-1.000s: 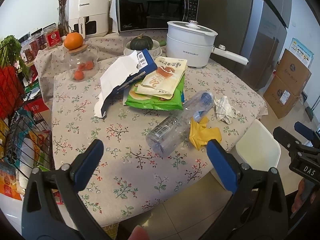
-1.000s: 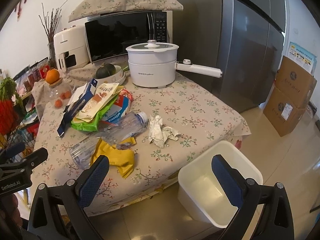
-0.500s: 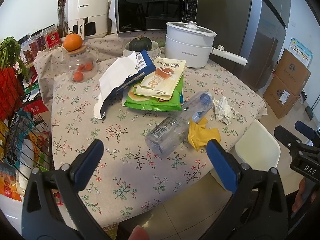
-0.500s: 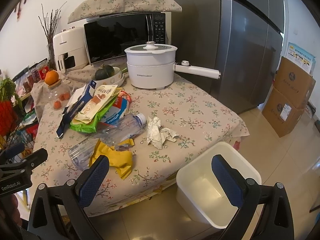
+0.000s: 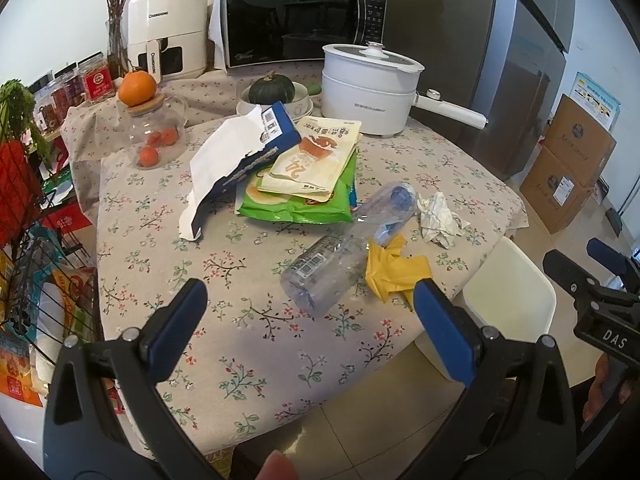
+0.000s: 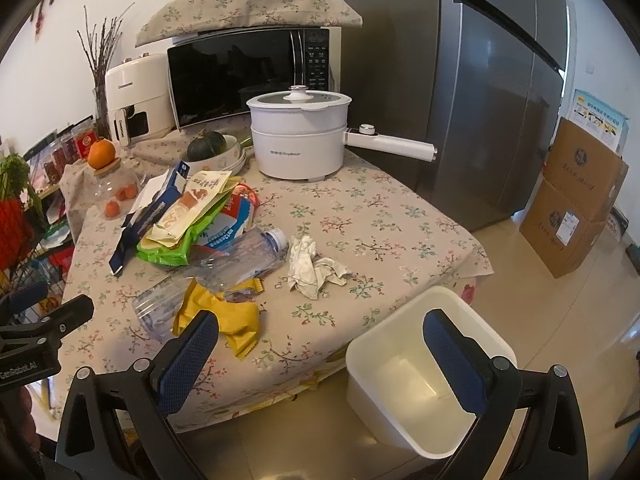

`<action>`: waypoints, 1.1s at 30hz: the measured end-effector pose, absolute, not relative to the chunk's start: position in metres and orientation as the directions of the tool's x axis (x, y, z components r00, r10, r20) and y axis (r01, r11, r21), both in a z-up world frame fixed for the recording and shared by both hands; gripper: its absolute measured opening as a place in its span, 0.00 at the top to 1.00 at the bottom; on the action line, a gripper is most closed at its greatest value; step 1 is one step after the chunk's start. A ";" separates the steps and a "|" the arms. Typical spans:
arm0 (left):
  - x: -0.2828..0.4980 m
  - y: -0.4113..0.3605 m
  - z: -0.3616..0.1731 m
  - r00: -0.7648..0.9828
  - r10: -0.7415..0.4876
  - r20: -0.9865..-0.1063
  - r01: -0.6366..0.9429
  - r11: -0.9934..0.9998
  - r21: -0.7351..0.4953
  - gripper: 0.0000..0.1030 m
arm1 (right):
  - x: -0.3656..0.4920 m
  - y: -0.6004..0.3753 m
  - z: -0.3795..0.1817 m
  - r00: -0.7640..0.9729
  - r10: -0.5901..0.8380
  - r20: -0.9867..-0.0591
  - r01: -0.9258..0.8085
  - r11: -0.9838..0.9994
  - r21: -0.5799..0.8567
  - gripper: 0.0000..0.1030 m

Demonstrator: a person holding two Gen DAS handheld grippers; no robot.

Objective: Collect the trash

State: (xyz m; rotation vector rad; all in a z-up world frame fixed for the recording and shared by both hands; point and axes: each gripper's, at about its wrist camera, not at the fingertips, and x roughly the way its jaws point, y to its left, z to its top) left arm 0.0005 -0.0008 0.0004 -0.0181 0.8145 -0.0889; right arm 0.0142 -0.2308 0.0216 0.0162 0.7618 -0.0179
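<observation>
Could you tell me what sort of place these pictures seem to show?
Most likely a home kitchen or dining corner. A microwave and a white electric pot stand on a table with a floral tablecloth, beside a tall steel fridge. Wrappers and an empty plastic bottle litter the table.

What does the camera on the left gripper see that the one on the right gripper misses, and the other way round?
Only the left wrist view shows the wire rack of packets beside the table and a fingertip at the bottom edge. Only the right wrist view looks down into the white bin, which looks empty, and shows the red and blue packet under the green bag. Both show the plastic bottle, yellow wrapper, crumpled paper, white pot and microwave.
</observation>
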 end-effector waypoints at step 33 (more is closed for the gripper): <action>0.109 -0.009 -0.037 0.342 -0.287 -0.895 0.352 0.922 -0.161 0.32 | 0.101 -0.265 -0.016 0.438 0.191 -0.878 -0.097 0.981 0.165 0.00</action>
